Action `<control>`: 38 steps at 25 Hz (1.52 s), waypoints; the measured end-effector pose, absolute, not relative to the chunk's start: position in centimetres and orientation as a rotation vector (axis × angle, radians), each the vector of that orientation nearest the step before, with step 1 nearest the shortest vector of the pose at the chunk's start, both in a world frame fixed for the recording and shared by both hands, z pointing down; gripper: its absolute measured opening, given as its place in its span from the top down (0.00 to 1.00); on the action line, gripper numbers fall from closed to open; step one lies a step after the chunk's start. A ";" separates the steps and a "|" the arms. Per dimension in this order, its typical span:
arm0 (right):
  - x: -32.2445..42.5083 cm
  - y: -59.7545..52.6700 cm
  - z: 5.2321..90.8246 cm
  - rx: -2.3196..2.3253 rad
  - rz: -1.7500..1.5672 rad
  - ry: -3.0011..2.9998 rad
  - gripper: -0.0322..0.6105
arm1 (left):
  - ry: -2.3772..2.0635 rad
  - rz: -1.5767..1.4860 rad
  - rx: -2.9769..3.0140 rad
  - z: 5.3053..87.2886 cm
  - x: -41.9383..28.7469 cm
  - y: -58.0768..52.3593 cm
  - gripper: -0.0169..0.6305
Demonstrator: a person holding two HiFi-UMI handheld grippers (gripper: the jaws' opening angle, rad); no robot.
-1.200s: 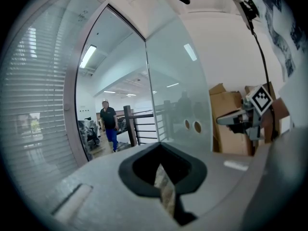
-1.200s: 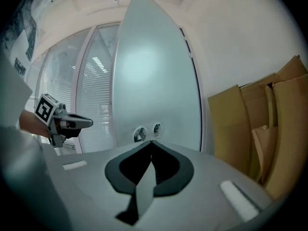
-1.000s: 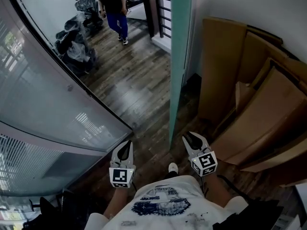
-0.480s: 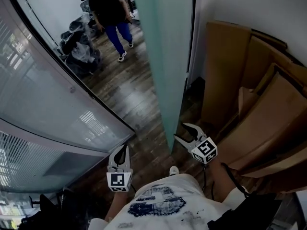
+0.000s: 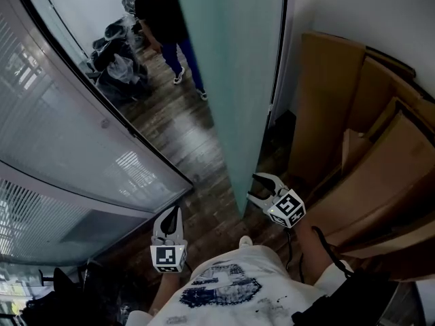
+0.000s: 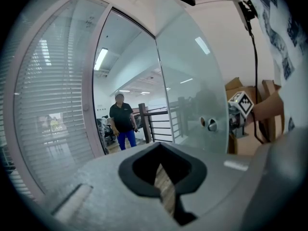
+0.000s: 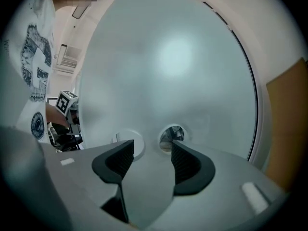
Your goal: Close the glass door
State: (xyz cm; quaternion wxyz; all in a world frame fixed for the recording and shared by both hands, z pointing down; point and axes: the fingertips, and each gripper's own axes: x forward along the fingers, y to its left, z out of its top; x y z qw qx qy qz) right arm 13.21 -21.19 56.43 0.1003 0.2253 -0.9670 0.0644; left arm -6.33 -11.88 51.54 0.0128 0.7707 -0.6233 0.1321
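Note:
The frosted glass door [image 5: 245,80] hangs partly swung, its lower free edge just left of my right gripper [image 5: 252,187]. That gripper is open and points at the pane with nothing between its fingers. In the right gripper view its jaws [image 7: 149,160] face the frosted door [image 7: 178,71] close up, just below two round fittings [image 7: 172,137]. My left gripper [image 5: 174,214] is shut and empty, held low over the wooden floor to the left of the door. From the left gripper view [image 6: 166,177] I see the door [image 6: 192,90] edge-on, with its round fittings [image 6: 210,124].
A person in a black top and blue trousers [image 5: 166,19] walks in the doorway beyond. Black bags [image 5: 115,60] lie by the curved glass wall with blinds [image 5: 68,141]. Cardboard sheets [image 5: 353,128] lean against the right wall. A railing [image 6: 159,121] stands behind the door.
The door has swung leftward and now covers more of the view. My right gripper has opened and turned toward the pane. The person beyond has walked nearer.

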 end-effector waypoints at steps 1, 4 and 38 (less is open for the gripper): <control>13.1 -21.3 56.5 0.662 0.179 -2.853 0.58 | -1.939 0.409 2.396 51.4 -6.1 -12.0 0.97; 13.0 -21.5 56.6 0.642 0.143 -2.849 0.61 | -1.950 0.413 2.374 51.5 -5.9 -12.2 0.98; 8.1 -22.7 56.4 0.630 0.069 -2.823 0.71 | -2.133 0.376 2.220 52.7 -10.1 -10.3 0.97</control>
